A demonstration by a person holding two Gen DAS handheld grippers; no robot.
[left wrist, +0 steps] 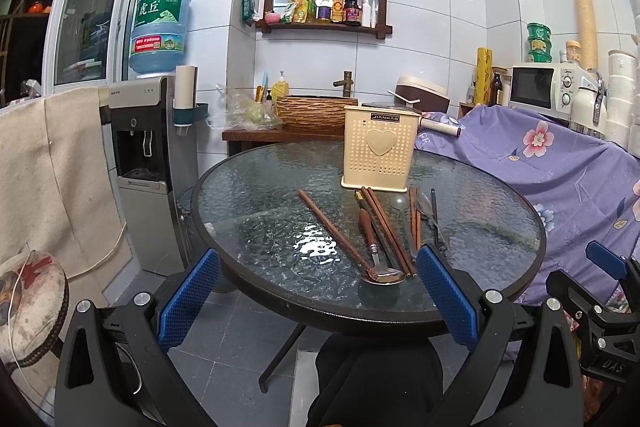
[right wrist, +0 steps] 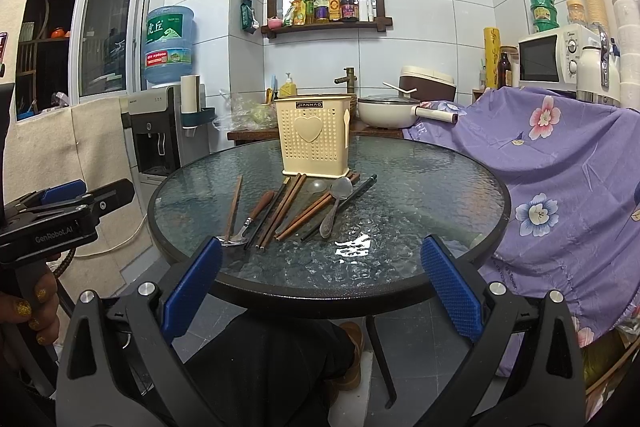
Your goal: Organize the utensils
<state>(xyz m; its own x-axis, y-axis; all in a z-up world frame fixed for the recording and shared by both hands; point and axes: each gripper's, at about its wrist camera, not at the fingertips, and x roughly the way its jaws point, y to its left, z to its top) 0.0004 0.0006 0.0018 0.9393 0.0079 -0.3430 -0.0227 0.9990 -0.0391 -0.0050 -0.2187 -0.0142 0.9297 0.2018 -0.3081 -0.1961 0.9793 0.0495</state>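
Utensils (right wrist: 296, 211) lie beyond the empty, spread right hand-held gripper (right wrist: 320, 279).

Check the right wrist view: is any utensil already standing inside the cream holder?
No: the cream holder shows nothing above its rim, and the chopsticks and spoons lie on the glass table.

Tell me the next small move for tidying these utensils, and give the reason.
Probably bring the left gripper forward and down onto the metal spoon with the wooden handle. Both grippers hold nothing, jaws wide apart, short of the glass table. That spoon's bowl lies nearest the left jaws at the table's near edge, and the cream utensil holder stands upright just behind the pile.
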